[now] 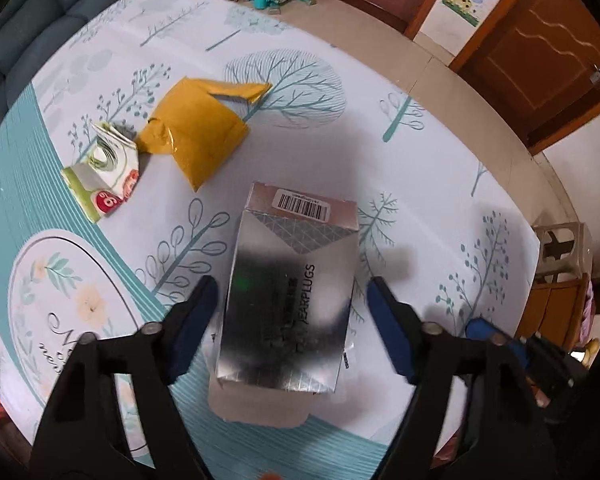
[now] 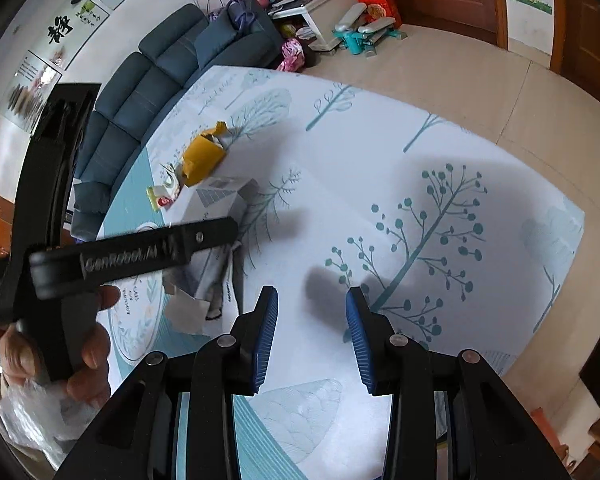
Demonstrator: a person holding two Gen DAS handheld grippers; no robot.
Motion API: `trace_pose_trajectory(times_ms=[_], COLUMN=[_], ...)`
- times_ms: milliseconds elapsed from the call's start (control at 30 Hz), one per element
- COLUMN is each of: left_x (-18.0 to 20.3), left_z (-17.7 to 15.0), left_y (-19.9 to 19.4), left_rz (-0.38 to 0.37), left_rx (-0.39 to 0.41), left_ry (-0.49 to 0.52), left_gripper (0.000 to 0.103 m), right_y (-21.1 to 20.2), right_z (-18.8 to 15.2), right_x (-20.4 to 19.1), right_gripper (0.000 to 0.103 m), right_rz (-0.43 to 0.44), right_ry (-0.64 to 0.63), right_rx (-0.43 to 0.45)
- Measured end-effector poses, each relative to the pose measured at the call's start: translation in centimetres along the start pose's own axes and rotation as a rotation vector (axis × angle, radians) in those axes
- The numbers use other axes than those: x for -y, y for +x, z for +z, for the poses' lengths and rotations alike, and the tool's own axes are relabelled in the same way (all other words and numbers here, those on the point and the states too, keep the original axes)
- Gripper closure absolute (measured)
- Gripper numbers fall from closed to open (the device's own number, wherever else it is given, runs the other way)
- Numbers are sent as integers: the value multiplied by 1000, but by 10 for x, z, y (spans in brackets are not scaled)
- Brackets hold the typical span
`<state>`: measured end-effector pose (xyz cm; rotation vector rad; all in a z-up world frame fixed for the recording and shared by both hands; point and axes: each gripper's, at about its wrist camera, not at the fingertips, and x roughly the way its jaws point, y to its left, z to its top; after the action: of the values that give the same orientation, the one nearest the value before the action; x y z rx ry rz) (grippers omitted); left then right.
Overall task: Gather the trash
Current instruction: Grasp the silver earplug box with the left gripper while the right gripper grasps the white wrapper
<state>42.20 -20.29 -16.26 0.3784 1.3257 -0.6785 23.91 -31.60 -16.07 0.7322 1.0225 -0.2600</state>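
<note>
A silver box (image 1: 292, 280) printed "EARPLUGS" lies on the tree-patterned tablecloth (image 1: 440, 200) with its flap open toward me. My left gripper (image 1: 291, 286) is over it, open, one blue pad on each side of the box with a small gap to each. Beyond the box lie a crumpled yellow wrapper (image 1: 196, 136) and a green-and-white packet (image 1: 104, 176). My right gripper (image 2: 312, 294) hovers over bare cloth to the right, open a little, with nothing between its fingers. In the right wrist view the box (image 2: 220, 200), yellow wrapper (image 2: 204, 156) and packet (image 2: 166, 196) sit at the left.
A person's hand (image 2: 92, 344) grips the left tool's black body (image 2: 140, 256), with a clear plastic bag (image 2: 32, 416) beneath it. A blue sofa (image 2: 148, 80) runs along the table's far left. A teal stepper (image 2: 360, 36) stands on the floor. The table edge (image 2: 540, 184) curves at the right.
</note>
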Motion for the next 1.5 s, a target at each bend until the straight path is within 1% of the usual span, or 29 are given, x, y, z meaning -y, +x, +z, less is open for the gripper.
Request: trace_pose_trajectory(times_ms=[33,167,300,500,533,600,667,733,767,900,1067,1167,1300,1500], left_x=[-1,-2,-8,-27,-30,-38,-45,-60,-69,-100,-140,-156,-170,-182], left_z=[1,1,-2,-13,-15,-25,-33,-46,-53,-76,-99,-108,-113,-122], left_y=[3,5,0,-24,-30,-45,-60,-74,-80,-96,-105,-108,-110,-104], left_rz=[-3,-15,-11,-47,-55,-60,-46,-29,-24,-16,-15,-18,-29,-38], left_rx=[-5,1,44,103,110,132,145,150,152,161,155,159,166,159], left_ry=[-6,-6,-18,-80,-82,-84,-80,-90,-104,-158,-232,-261,-288,-316], left_gripper=[40,41,43,43,43,43,43,43,43,43,43,43,43,43], right_y=[2,1,2,7,9,12,15,20,21,33,56,65,75,92], right_z=[0,-3,-5,-9,-9,-8,-6,-3,-2,5,7,5,3,-7], right_x=[0,-3,-10,-29,-33,-41,-49,-60,-63,-81,-109,-123,-141,-164], right_gripper=[67,67,67,67,63,53,32,23,21,16,16,13,13,12], right_rz=[1,15,41,59,62,69,78,79,77,42,-57,-102,-156,-318], right_ry=[-1,-15,-31,-62,-67,-73,-78,-87,-90,-108,-169,-201,-231,-317], right_rx=[-4,-7,-17,-41,-44,-46,-48,-43,-40,-42,-65,-64,-65,-79])
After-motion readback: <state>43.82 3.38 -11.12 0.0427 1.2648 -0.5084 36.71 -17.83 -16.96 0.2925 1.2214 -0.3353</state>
